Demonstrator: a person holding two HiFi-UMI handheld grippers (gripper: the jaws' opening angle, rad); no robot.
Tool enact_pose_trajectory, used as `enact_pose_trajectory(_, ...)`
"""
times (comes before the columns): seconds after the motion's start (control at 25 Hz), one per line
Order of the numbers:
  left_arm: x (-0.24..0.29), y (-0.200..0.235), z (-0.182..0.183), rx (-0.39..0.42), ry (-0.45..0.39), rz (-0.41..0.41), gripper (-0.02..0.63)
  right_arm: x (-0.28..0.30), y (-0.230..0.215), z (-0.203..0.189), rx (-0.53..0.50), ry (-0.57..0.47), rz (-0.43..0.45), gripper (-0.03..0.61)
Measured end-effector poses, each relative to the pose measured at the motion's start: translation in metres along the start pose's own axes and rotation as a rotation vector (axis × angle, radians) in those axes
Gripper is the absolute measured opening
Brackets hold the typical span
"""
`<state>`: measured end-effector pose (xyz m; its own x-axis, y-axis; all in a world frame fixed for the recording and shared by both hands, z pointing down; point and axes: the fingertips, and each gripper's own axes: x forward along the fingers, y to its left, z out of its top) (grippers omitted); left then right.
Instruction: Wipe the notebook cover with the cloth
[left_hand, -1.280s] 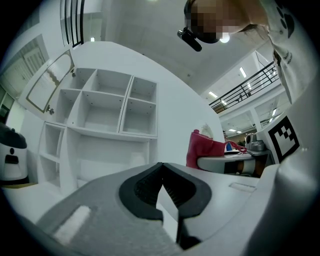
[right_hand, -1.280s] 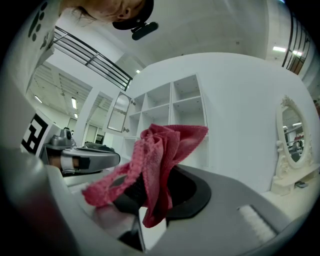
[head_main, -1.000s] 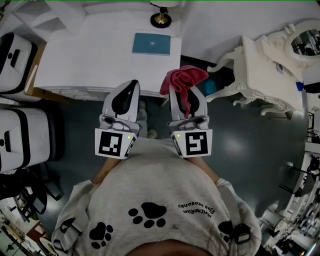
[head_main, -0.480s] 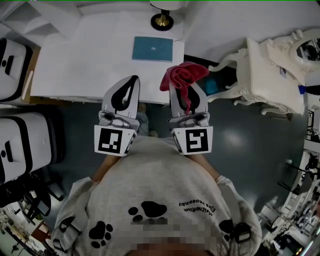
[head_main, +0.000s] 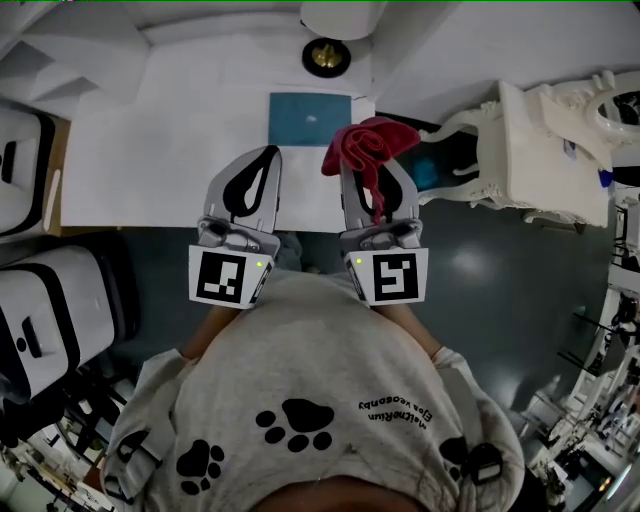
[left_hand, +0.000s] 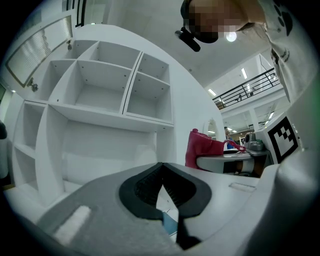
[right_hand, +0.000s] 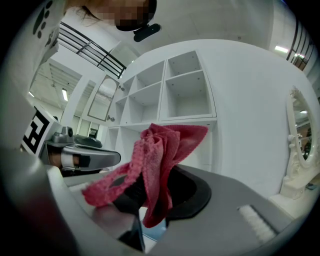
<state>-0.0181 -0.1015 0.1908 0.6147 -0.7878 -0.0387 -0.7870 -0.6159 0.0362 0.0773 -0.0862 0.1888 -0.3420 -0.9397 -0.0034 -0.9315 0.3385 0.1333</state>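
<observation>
Just short of the teal notebook on the white table, the right tongs pinch a red cloth while the left tongs sit pressed together, empty.

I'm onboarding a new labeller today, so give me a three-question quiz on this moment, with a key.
1. True or false: the left gripper holds the cloth.
2. The notebook lies on: A the floor, B the white desk, C a shelf.
3. Fill in: the right gripper is shut on the ___.
Key: 1 false, since its jaws are together with nothing between them. 2 B. 3 cloth.
</observation>
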Motion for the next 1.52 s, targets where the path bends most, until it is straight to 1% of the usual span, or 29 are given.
enact_pose_trajectory(0.12, 0.016, 0.011, -0.002, -0.002, 0.004, -0.033, -0.003, 0.017, -0.005, -0.003, -0.004, 0.011, -0.030, 0.075)
enact_pose_trajectory(0.28, 0.034, 0.025, -0.007, -0.005, 0.008, -0.078, -0.003, 0.041, -0.007, 0.002, 0.033, 0.004, -0.071, 0.075)
enact_pose_trajectory(0.36, 0.043, 0.031, -0.009, -0.007, 0.011, -0.095, -0.003, 0.051, -0.010, 0.001, 0.036, 0.007, -0.086, 0.075)
enact_pose_trajectory(0.6, 0.055, 0.046, -0.016, -0.024, 0.026, -0.106, -0.003, 0.068, -0.015, -0.003, 0.018, 0.028, -0.101, 0.075)
enact_pose_trajectory(0.76, 0.061, 0.051, -0.025, -0.036, 0.046, -0.105, -0.003, 0.076, -0.017, -0.011, 0.015, 0.048, -0.088, 0.075)
enact_pose_trajectory(0.92, 0.062, 0.057, -0.031, -0.043, 0.044, -0.096, -0.003, 0.083, -0.018, -0.019, 0.010, 0.064, -0.077, 0.075)
enact_pose_trajectory(1.04, 0.062, 0.060, -0.038, -0.050, 0.059, -0.086, -0.003, 0.088, -0.019, -0.024, 0.001, 0.072, -0.061, 0.075)
enact_pose_trajectory(1.28, 0.069, 0.064, -0.049, -0.039, 0.070, -0.062, -0.003, 0.102, -0.025, -0.037, -0.020, 0.085, -0.013, 0.075)
enact_pose_trajectory(1.52, 0.073, 0.067, -0.069, -0.034, 0.095, -0.041, -0.003, 0.113, -0.027, -0.058, -0.033, 0.116, 0.044, 0.075)
